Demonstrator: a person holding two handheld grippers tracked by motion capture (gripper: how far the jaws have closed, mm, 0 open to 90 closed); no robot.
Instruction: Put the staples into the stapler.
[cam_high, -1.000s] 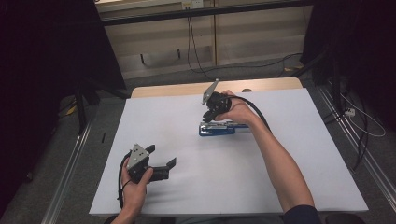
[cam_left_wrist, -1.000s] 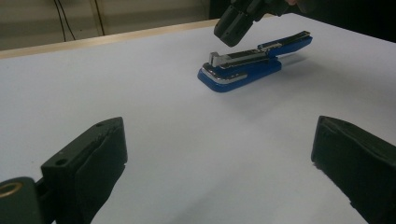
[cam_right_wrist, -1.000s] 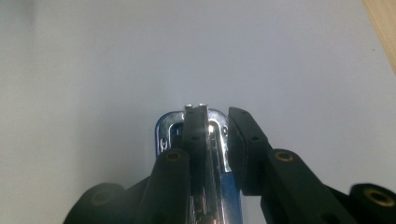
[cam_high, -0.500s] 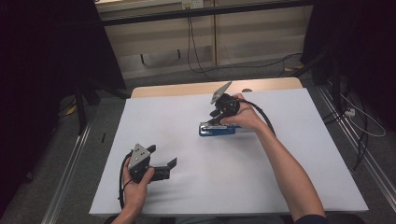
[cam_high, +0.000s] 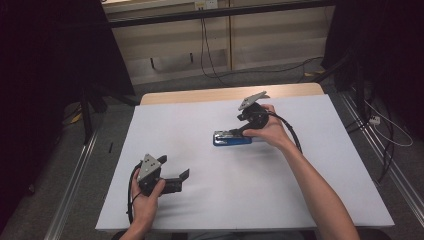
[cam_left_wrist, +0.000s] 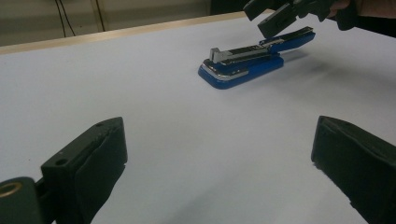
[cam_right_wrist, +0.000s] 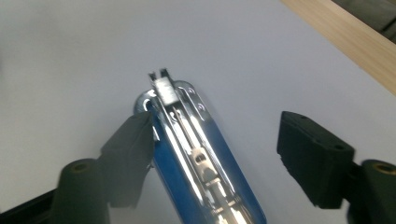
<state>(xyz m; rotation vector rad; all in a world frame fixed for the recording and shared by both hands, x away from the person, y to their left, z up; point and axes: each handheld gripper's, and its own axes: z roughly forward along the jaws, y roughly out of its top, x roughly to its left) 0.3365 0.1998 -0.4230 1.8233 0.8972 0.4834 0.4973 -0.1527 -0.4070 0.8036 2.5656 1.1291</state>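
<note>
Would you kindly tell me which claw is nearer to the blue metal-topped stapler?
Right. The right claw sits open right over the blue metal-topped stapler; the left claw waits open, well apart, near the table's front edge.

glossy blue plastic stapler (cam_high: 232, 138), shiny metal

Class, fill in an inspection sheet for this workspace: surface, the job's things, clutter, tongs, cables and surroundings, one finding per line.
Surface: white sheet over a wooden table.
Job's things: blue stapler lying flat, its metal staple rail exposed.
Clutter: nothing seen.
Tongs: right tongs over the stapler, jaws just been opening, stapler between them, far pad clear of it; left tongs open, nothing between them, near the front edge.
Cables: black cable trails from the right tongs; more on the floor.
Surroundings: dim room, wall panels, dark curtains.
</note>
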